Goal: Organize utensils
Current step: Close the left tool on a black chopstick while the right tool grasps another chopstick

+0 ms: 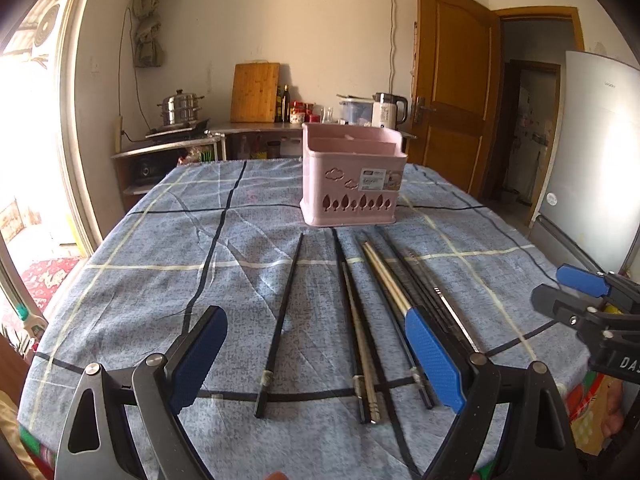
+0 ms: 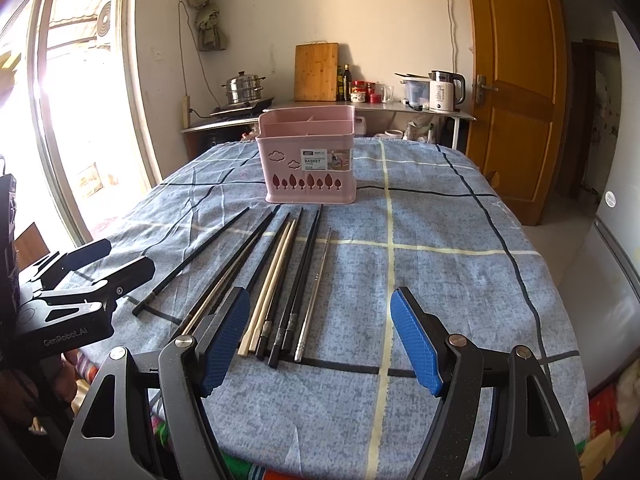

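A pink utensil basket [image 1: 352, 176] [image 2: 308, 156] stands upright on the blue checked tablecloth [image 1: 152, 240] [image 2: 440, 272]. Several chopsticks lie in front of it, pointing at it: a lone black one [image 1: 282, 320] [image 2: 192, 258], black ones [image 2: 304, 268], a pale wooden pair [image 1: 384, 276] [image 2: 274, 280] and a metal one [image 1: 454, 314] [image 2: 316, 292]. My left gripper [image 1: 316, 352] is open and empty above the near ends. My right gripper [image 2: 320, 336] is open and empty, also near the chopstick ends; it shows at right in the left wrist view [image 1: 576, 292].
Behind the table a counter [image 2: 376, 108] holds a steamer pot [image 2: 243, 88], a cutting board [image 2: 316, 72], bottles and a kettle [image 2: 446, 92]. A wooden door [image 2: 516, 80] is at right, a fridge [image 1: 600, 152] beside the table, a bright window at left.
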A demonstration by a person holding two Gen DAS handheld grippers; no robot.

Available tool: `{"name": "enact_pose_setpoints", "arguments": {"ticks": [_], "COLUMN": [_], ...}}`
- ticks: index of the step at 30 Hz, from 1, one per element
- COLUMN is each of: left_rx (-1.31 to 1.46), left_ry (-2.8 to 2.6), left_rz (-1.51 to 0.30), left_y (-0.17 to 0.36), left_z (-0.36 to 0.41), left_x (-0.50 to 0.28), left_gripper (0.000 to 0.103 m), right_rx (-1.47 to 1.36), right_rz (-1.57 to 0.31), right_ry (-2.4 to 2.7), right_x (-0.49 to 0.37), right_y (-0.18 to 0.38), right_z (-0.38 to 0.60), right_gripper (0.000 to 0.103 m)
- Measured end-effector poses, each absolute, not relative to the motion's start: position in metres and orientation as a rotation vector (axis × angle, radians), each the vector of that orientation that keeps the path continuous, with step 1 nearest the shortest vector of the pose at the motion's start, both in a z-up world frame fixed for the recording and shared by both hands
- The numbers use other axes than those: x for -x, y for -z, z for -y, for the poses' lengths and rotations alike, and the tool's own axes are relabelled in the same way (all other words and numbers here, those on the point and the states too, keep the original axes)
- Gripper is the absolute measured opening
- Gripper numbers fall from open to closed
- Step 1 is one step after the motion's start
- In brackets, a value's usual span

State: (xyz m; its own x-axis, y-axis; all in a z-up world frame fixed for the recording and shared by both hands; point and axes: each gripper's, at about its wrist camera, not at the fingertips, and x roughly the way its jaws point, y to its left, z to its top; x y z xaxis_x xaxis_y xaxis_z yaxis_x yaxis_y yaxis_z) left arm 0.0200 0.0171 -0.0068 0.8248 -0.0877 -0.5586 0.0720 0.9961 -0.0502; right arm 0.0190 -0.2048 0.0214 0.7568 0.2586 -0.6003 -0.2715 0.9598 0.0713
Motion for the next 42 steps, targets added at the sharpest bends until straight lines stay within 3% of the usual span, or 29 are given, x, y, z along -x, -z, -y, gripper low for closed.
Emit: {"name": "enact_pose_setpoints", "arguments": {"ticks": [6, 8, 14, 21, 25, 32, 36, 42], "left_rx": [0.020, 0.018, 0.012, 0.009, 0.004, 0.005, 0.000, -0.045], "left_ry": [0.059, 0.064, 0.097, 0.140, 0.163, 0.178, 0.177, 0.167], "left_rz": [-0.649, -0.678, -0.777, -0.853, -0.880, -0.918, -0.936, -0.926], "left_y": [0.012, 0.015, 0.028, 0.043, 0.048, 0.058, 0.063, 0.066], "left_z": [-0.029, -0.033, -0.041, -0.045, -0.044, -0.043, -0.042, -0.036], "left_x": [-0.059, -0.076, -0.128, -0.175, -0.196, -0.222, -0.230, -0.237], "left_gripper": [0.091, 0.086, 0.083, 0.076, 0.069, 0.062, 0.052, 0.048], "right_rx": [0.019, 0.022, 0.020, 0.052, 0.044, 0.028, 0.035, 0.023], "right_rz": [-0.677, -0.692, -0.745, -0.861, -0.914, -0.953, -0.953, -0.970], "right_ry": [-0.297, -0.299, -0.320, -0.316, -0.305, -0.313, -0.330, -0.346], "right_x": [-0.047, -0.058, -0.098, -0.144, -0.166, -0.193, -0.206, -0.229], "right_y": [-0.018, -0.015, -0.006, 0.017, 0.030, 0.037, 0.037, 0.039], "right_z": [0.202, 0.200, 0.192, 0.179, 0.177, 0.173, 0.167, 0.156], "right_gripper": [0.073, 0.073, 0.072, 0.042, 0.032, 0.028, 0.024, 0.023]}}
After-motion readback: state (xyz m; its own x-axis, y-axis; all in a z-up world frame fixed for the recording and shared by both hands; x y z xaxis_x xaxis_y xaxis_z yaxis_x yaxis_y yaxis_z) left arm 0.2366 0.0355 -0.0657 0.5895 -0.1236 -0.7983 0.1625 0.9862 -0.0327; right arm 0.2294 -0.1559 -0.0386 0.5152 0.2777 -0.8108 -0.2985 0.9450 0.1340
